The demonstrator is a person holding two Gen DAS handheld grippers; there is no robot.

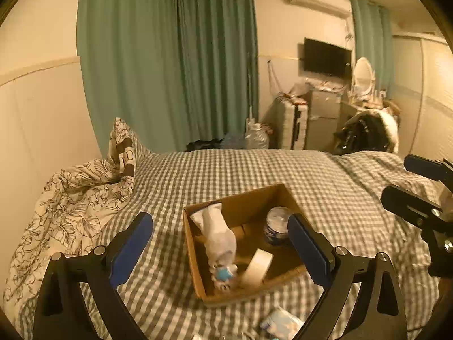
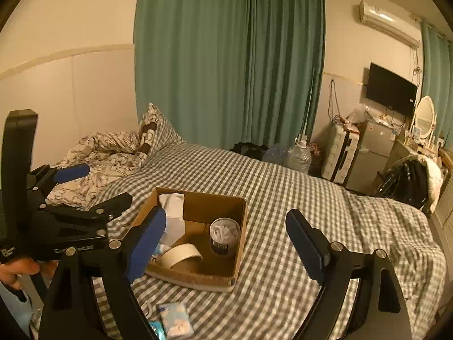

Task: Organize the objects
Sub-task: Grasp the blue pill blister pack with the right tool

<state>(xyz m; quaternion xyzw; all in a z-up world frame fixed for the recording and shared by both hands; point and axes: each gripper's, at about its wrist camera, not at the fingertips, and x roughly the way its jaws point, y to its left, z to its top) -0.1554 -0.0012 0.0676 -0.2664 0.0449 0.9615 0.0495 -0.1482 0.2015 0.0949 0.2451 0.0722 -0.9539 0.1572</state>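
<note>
Only the right wrist view shows the hand (image 2: 12,270) holding the left gripper (image 1: 220,238). Both grippers – the right gripper (image 2: 226,232) too – are spread apart, empty. The cardboard box (image 2: 240,215) holds a sock (image 2: 174,204), tape roll (image 2: 181,255) and swab jar (image 2: 223,235).

My left tool (image 1: 220,236) and right tool (image 2: 226,235) are matte black frames with silver screws and blue finger pads (image 1: 133,246); beside the left tool's frame, bare fingers (image 2: 15,270) show.
</note>
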